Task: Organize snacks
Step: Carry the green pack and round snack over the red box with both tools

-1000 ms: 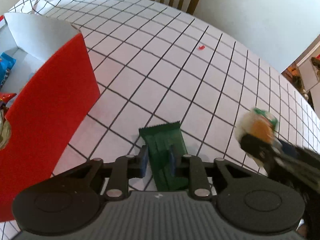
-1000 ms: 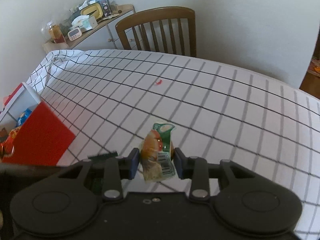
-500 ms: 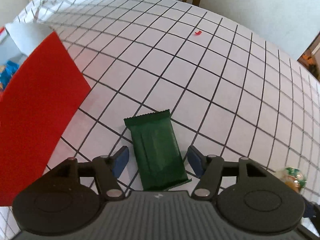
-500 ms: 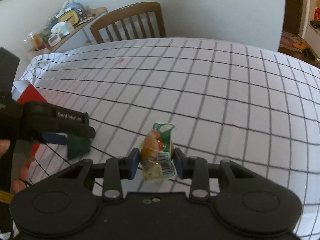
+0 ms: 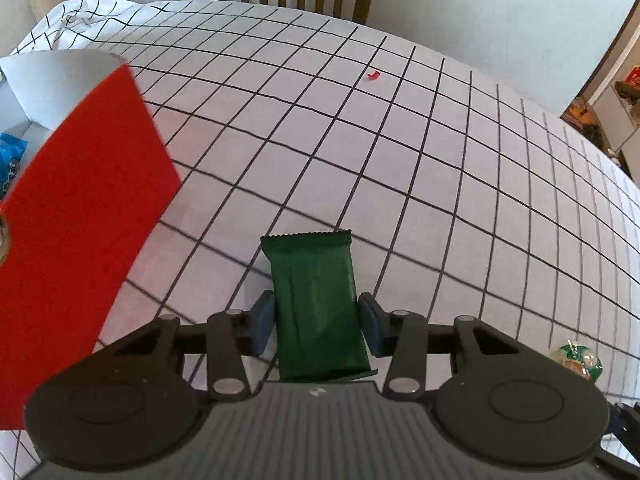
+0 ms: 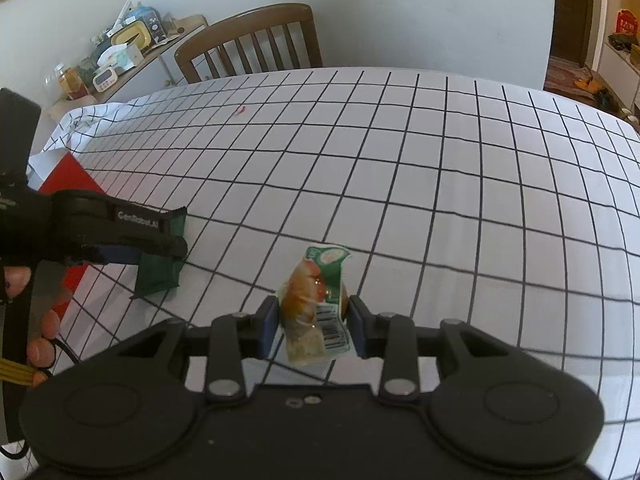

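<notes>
A dark green snack bar lies between the pads of my left gripper, which is shut on its sides. In the right wrist view the bar is held just above the checked tablecloth. My right gripper is shut on an orange and green snack packet, held upright over the table. The packet also shows at the far right of the left wrist view. A red box with a white inside stands to the left of the bar and holds a blue packet.
The table has a white cloth with black grid lines. A small red scrap lies far back on it. A wooden chair stands behind the table, with a cluttered sideboard at the back left.
My left gripper went from shut to wide open around the green bar, then closed on its sides. My right gripper swung right with the packet held in it.
</notes>
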